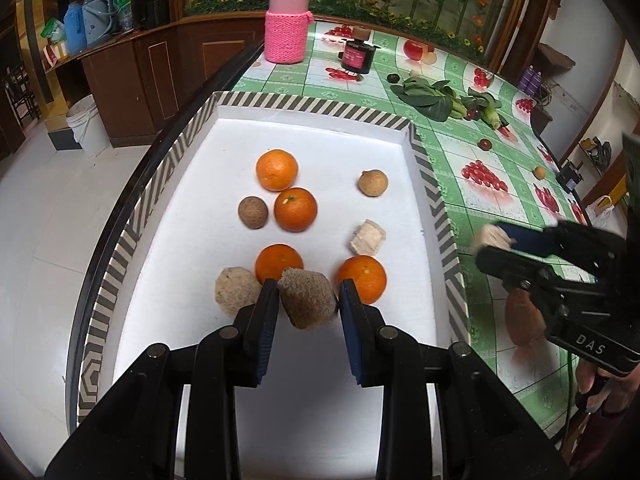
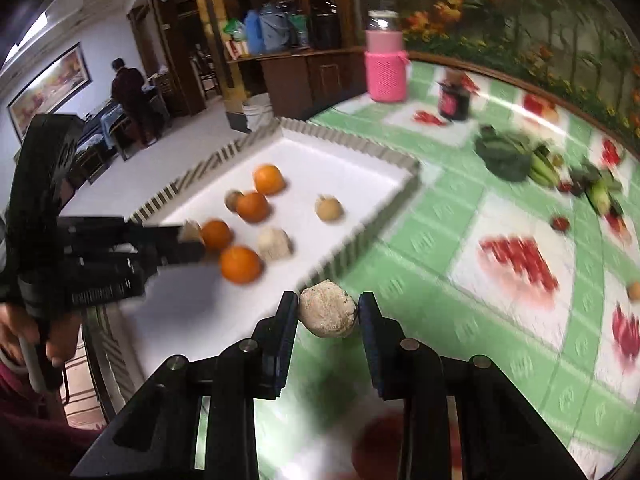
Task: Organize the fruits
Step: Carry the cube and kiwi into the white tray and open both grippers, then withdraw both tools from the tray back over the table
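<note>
My left claw (image 1: 308,292) hangs low over the near end of the tray (image 1: 312,101), its jaws narrowed around a brown lump (image 1: 307,298). The lump touches the left pad, but I cannot tell whether the right pad presses it or whether it already sits on the tray floor.

My right claw (image 2: 328,312) is over the green cloth (image 2: 436,264), just outside the tray's near wall, with a pale lump (image 2: 327,313) clamped between both pads. That view is blurred, so I take it the claw is travelling, most likely toward the tray.

In the tray lie four oranges: one (image 1: 277,170) furthest in, one (image 1: 295,209) next to it, one (image 1: 279,263) just beyond my left pad and one (image 1: 362,279) beside my right pad. Around them are a brown ball (image 1: 253,212), a tan ball (image 1: 372,183), a pale chunk (image 1: 368,237) and a rough lump (image 1: 233,295) left of my claw.

Still out on the cloth I see a small orange fruit (image 1: 539,172), a dark one (image 1: 485,144), another dark one (image 1: 393,78) and the greens (image 1: 430,98).

I judge the gathering well past halfway: most pieces are in, two are in my claws, and a few small ones remain outside.
</note>
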